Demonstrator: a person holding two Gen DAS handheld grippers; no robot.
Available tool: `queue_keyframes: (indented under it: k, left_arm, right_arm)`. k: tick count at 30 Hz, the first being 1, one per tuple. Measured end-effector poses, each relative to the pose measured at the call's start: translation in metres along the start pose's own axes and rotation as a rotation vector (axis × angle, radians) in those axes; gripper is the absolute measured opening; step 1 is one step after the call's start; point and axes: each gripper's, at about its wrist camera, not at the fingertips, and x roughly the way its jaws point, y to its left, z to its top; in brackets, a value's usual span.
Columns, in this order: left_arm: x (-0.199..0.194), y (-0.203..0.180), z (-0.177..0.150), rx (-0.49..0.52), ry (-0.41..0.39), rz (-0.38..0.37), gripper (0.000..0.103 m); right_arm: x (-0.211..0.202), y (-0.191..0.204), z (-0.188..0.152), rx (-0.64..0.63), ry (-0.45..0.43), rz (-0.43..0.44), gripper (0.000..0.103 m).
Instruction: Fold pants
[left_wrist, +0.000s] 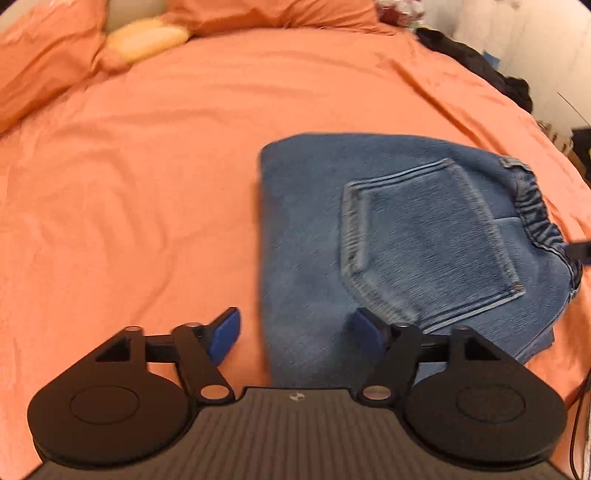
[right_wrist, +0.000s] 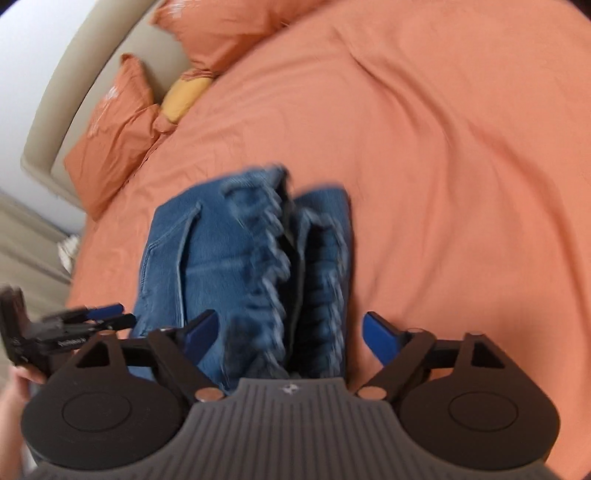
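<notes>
The pants (left_wrist: 399, 236), blue denim, lie folded into a compact stack on the orange bed cover (left_wrist: 129, 203), at about 2 o'clock in the left wrist view and near centre in the right wrist view. A back pocket (left_wrist: 428, 243) faces up; the elastic waistband (left_wrist: 535, 210) sits at 3 o'clock of the stack. In the right wrist view the waistband edges show as stacked layers facing the camera. The left gripper (left_wrist: 295, 328) is spread wide and empty, one fingertip over the cover and the other over the stack's near edge; contact cannot be determined. The right gripper (right_wrist: 286, 332) is likewise wide open and holds nothing, its fingers straddling the waistband end. Orange pillows (left_wrist: 48, 62) and a yellow cushion (left_wrist: 147, 40) lie at 11 o'clock. Dark clothing (left_wrist: 476, 62) lies at 1 o'clock. Both views are motion-blurred.
</notes>
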Motion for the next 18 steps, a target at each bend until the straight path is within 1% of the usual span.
queue_keyframes:
  k: [2, 4, 6, 8, 10, 13, 15, 18]
  left_arm:
    - [0.004, 0.011, 0.002, -0.057, 0.022, -0.027, 0.089]
    - [0.007, 0.020, 0.001, -0.117, 0.039, -0.067, 0.090]
    - [0.011, 0.025, 0.001, -0.154, 0.042, -0.090, 0.091]
    - [0.015, 0.027, 0.001, -0.168, 0.048, -0.104, 0.092]
    - [0.020, 0.029, 0.001, -0.169, 0.050, -0.119, 0.092]
    - [0.027, 0.036, 0.002, -0.182, 0.052, -0.159, 0.094]
    - [0.032, 0.040, 0.003, -0.190, 0.052, -0.189, 0.095]
    - [0.039, 0.045, 0.004, -0.204, 0.051, -0.235, 0.096]
  right_arm:
    - [0.004, -0.014, -0.004, 0.063, 0.009, 0.044, 0.087]
    - [0.010, -0.025, -0.005, 0.124, 0.023, 0.103, 0.087]
    - [0.016, -0.031, -0.004, 0.151, 0.030, 0.126, 0.087]
    - [0.020, -0.036, -0.004, 0.180, 0.042, 0.146, 0.087]
    - [0.027, -0.037, -0.001, 0.194, 0.055, 0.157, 0.087]
    - [0.036, -0.033, 0.004, 0.177, 0.073, 0.152, 0.086]
    - [0.045, -0.030, 0.007, 0.166, 0.082, 0.153, 0.079]
    - [0.055, -0.023, 0.010, 0.134, 0.084, 0.125, 0.073]
